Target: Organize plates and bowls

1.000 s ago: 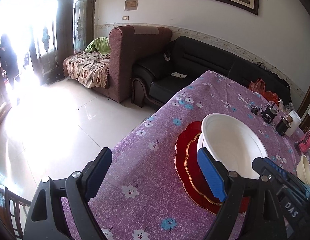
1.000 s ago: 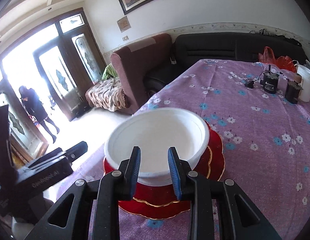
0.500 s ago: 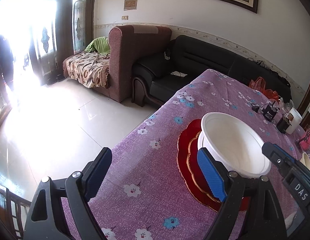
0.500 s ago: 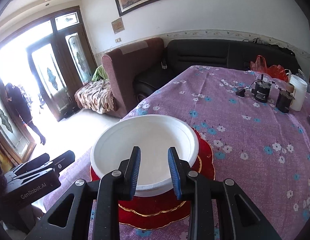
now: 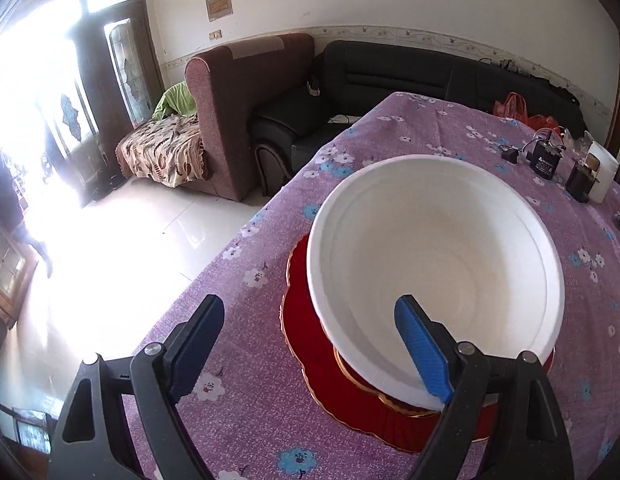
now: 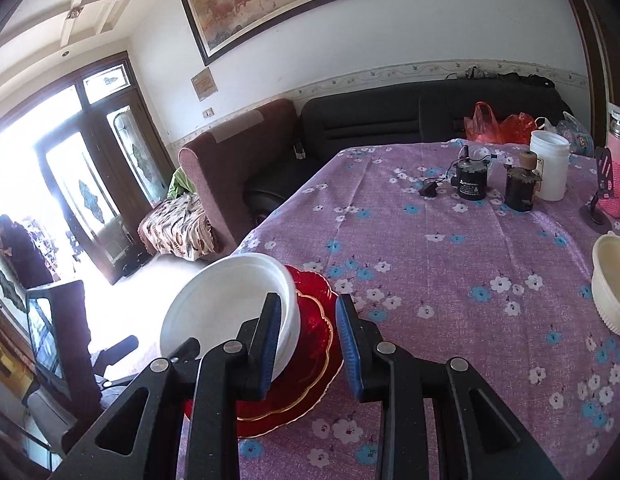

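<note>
A large white bowl (image 5: pixel 430 264) sits on a stack of red gold-rimmed plates (image 5: pixel 322 372) near the table's left edge. My left gripper (image 5: pixel 310 304) is open wide and straddles the bowl's near-left rim. Its right blue pad hangs over the inside of the bowl and its left finger stays outside over the cloth. In the right wrist view, the white bowl (image 6: pixel 226 300) and red plates (image 6: pixel 310 344) lie low and left. My right gripper (image 6: pixel 309 308) hovers over their right side, jaws a narrow gap apart, gripping nothing. A cream ribbed bowl (image 6: pixel 612 284) stands at the right edge.
The table wears a purple flowered cloth (image 6: pixel 450 260). At its far end stand two dark jars (image 6: pixel 518 190), a white tub (image 6: pixel 550 168) and a pink bottle (image 6: pixel 618 184). Sofas (image 5: pixel 250 92) and tiled floor (image 5: pixel 110 240) lie beyond the table's left edge.
My left gripper swung right and closer to the bowl, bringing its right pad over the bowl's inside. My right gripper drew back to the right, so bowl and plates slid left in its view.
</note>
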`<state>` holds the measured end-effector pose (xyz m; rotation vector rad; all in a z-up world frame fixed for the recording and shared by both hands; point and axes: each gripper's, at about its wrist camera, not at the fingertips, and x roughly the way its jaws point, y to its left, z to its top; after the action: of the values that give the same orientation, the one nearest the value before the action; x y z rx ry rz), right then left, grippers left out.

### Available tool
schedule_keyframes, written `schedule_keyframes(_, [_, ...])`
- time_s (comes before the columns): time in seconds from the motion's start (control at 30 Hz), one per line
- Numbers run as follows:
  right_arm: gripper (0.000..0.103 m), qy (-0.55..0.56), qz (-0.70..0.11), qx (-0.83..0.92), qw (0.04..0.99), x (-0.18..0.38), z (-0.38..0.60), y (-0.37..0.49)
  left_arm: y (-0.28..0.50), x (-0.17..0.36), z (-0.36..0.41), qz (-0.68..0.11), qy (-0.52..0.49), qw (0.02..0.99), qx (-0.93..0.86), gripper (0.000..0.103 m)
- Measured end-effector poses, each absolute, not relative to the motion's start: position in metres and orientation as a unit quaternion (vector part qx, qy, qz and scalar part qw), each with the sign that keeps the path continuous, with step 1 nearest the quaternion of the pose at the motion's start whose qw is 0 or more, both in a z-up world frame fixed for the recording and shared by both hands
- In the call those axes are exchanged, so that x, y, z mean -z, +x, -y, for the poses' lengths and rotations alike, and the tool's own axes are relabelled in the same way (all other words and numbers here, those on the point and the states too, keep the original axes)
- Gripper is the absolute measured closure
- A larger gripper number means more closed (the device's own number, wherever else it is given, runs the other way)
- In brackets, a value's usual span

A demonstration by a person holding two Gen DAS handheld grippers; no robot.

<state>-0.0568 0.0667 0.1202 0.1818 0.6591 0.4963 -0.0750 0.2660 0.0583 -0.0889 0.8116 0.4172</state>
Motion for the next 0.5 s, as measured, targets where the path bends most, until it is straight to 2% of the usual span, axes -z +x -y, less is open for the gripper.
schedule_keyframes(0.5, [0.071, 0.108, -0.321, -0.235, 0.911, -0.118, -0.050, -0.055, -0.109, -0.113, -0.257, -0.320, -0.064, 0.928, -0.181, 0.016])
